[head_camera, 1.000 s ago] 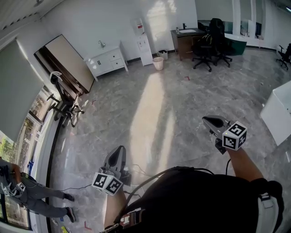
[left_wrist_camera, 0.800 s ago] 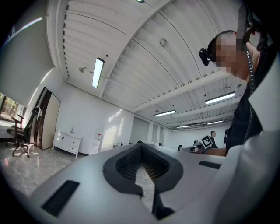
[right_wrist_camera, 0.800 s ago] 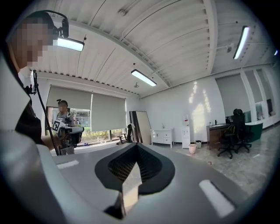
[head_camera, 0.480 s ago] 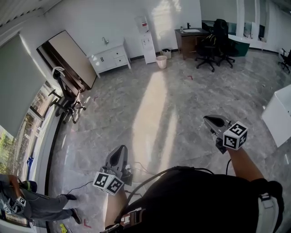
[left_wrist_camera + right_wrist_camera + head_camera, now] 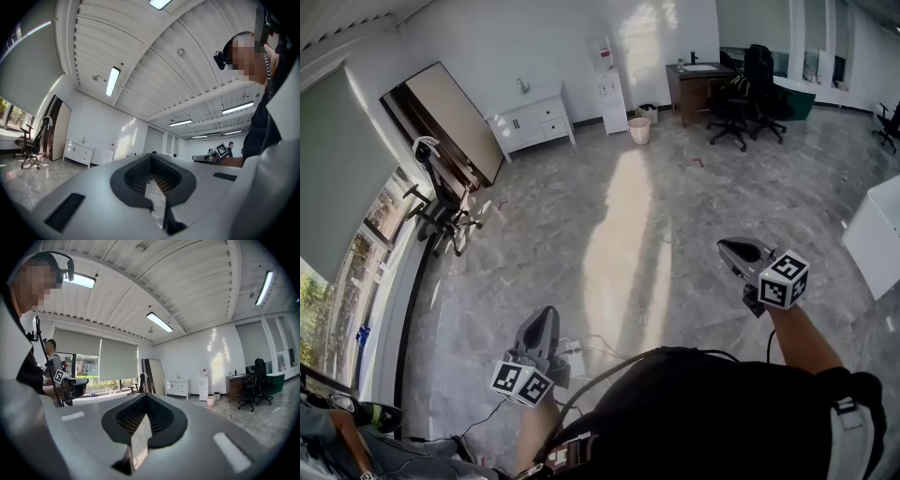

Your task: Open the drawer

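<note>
Left gripper (image 5: 544,319) and right gripper (image 5: 729,249) closed, empty; far ahead of jaws, cabinet (image 5: 523,124) lengthwise along wall (image 5: 487,42), drawers (image 5: 553,114) fronting the room

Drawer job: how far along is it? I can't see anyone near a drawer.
Nothing looks done yet. The white drawer cabinet stands across the room, its fronts apparently flush. In hand: nothing. The left gripper and right gripper are held over open floor, fingers together and empty. Left to do: cross the room, take hold of a drawer, pull.
</note>
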### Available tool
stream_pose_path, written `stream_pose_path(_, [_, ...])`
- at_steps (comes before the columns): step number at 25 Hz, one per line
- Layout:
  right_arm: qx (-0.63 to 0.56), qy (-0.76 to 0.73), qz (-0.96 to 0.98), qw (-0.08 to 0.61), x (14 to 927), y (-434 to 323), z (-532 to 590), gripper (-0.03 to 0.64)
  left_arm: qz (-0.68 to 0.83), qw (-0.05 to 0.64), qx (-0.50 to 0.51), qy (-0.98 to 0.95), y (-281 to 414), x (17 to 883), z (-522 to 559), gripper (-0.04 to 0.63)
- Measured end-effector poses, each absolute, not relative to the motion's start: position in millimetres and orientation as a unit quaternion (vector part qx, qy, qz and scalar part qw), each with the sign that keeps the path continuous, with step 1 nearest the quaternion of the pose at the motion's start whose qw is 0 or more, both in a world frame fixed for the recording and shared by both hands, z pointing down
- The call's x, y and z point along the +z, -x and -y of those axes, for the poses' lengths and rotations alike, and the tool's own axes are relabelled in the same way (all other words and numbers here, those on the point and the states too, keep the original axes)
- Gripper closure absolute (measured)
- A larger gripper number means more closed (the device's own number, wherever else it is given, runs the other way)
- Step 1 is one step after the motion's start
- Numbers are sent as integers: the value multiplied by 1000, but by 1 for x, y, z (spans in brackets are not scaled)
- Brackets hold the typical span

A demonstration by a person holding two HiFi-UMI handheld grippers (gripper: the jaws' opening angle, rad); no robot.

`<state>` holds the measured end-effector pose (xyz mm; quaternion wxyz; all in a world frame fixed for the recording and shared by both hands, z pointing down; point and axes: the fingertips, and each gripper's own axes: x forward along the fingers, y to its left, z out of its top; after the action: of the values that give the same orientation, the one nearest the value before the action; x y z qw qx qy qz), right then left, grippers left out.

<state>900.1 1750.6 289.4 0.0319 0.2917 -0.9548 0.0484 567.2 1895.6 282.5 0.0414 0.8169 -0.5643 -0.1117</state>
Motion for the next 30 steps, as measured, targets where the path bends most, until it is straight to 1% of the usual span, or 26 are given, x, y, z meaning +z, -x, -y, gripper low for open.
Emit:
stream_pose_path(10, [62, -306, 950, 32, 299, -877, -1745, 620, 555, 51, -114, -822, -539, 293, -1887, 595])
stream_pose_path(17, [70, -279, 957, 24, 306, -873, -1694, 620, 573, 54, -103, -811, -545, 292, -1855, 595])
stream_pose_path(23, [77, -244, 966, 18, 311, -900, -1605, 620, 602, 46, -100, -791, -583, 286, -1787, 595])
stream_pose_path(30, [54, -220, 974, 25, 299, -964, -1487, 620, 611, 32, -111, -783, -663, 274, -1675, 595])
